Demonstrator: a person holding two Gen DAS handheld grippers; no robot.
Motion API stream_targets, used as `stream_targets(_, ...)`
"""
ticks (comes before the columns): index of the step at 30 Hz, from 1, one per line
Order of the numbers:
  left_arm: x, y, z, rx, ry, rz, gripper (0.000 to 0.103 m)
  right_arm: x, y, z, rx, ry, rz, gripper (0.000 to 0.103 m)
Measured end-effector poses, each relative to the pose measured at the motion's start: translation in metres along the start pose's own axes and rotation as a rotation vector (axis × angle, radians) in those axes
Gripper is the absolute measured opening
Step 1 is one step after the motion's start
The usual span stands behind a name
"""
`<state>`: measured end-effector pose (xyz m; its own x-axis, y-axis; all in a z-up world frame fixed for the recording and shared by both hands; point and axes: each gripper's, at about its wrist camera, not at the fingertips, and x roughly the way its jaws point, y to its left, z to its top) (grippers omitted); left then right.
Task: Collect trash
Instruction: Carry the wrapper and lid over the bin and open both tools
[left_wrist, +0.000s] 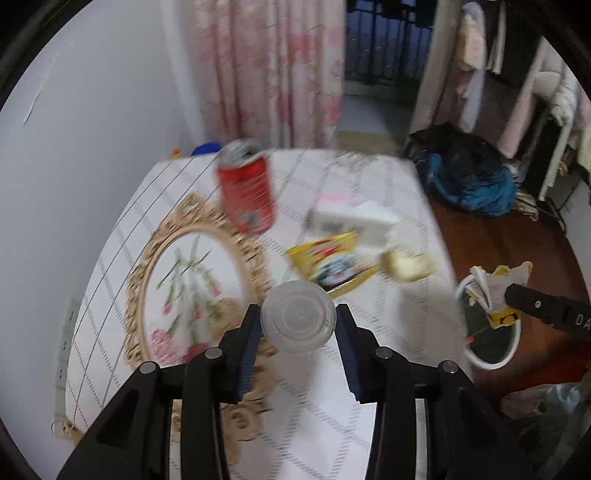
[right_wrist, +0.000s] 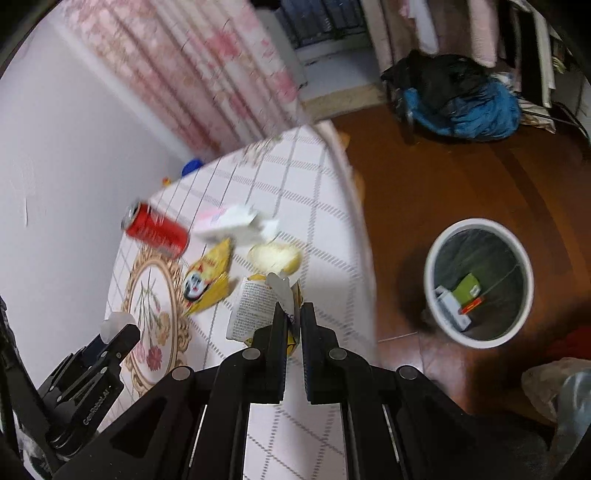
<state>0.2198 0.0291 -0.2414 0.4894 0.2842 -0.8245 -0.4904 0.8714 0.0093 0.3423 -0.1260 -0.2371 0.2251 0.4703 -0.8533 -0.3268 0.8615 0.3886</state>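
- Your right gripper (right_wrist: 293, 314) has its fingers clamped on the crumpled wrapper (right_wrist: 258, 306), over the surface's (right_wrist: 314, 192) edge.
- The bin (right_wrist: 478, 282) sits on the floor, right of it.
- Your left gripper (left_wrist: 298, 325) pinches the plastic cup (left_wrist: 298, 320), farther from the bin.

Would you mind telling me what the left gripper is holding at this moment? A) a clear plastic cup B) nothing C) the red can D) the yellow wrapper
A: in the left wrist view the left gripper has its two fingers pressed on either side of a clear plastic cup, while the red can sits on the table beyond.
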Motion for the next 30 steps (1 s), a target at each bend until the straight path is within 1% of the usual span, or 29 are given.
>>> stream_targets(3,-0.012,-0.035,0.016,0.039,-0.032,-0.042,0.036,-0.023,-0.030,0.013,0.030,-0.041,-0.010,0.007)
stream_targets(6,-0.014,-0.079,0.030,0.084,-0.045,-0.099,0.036,-0.044,-0.072,0.024,0.070,-0.073,-0.037,0.007)
stream_targets(10,0.000,-0.140,0.042,0.137,-0.014,-0.192,0.036,-0.051,-0.137,0.031,0.144,-0.076,-0.100,0.007)
stream_targets(11,0.008,-0.158,0.044,0.149,0.004,-0.217,0.036,-0.047,-0.162,0.032,0.179,-0.061,-0.121,0.007)
stream_targets(13,0.030,-0.195,0.045,0.182,0.057,-0.273,0.037,-0.035,-0.194,0.031,0.223,-0.032,-0.148,0.007)
stream_targets(15,0.055,-0.224,0.044,0.202,0.110,-0.312,0.037,-0.018,-0.230,0.030,0.272,0.009,-0.171,0.007)
stream_targets(18,0.090,-0.264,0.040,0.237,0.184,-0.349,0.037,0.012,-0.280,0.029,0.345,0.067,-0.190,0.007)
stream_targets(22,0.133,-0.303,0.038,0.267,0.275,-0.392,0.037,0.046,-0.322,0.029,0.392,0.119,-0.214,0.007)
stream_targets(24,0.145,-0.315,0.038,0.282,0.295,-0.390,0.037,0.061,-0.338,0.030,0.414,0.141,-0.224,0.008)
stream_targets(25,0.149,-0.321,0.037,0.299,0.301,-0.379,0.040,0.068,-0.344,0.031,0.421,0.145,-0.231,0.008)
stream_targets(26,0.155,-0.328,0.035,0.318,0.312,-0.370,0.054,0.076,-0.350,0.032,0.423,0.160,-0.244,0.010)
stream_targets(27,0.159,-0.331,0.034,0.324,0.316,-0.364,0.063,0.080,-0.355,0.029,0.426,0.175,-0.258,0.014)
stream_targets(28,0.163,-0.335,0.033,0.333,0.318,-0.361,0.082,0.087,-0.360,0.028,0.427,0.190,-0.267,0.022)
stream_targets(29,0.165,-0.335,0.032,0.340,0.318,-0.352,0.091,0.092,-0.360,0.028,0.427,0.203,-0.278,0.053)
stream_targets(30,0.167,-0.337,0.030,0.351,0.318,-0.333,0.091,0.094,-0.362,0.026,0.428,0.211,-0.290,0.084)
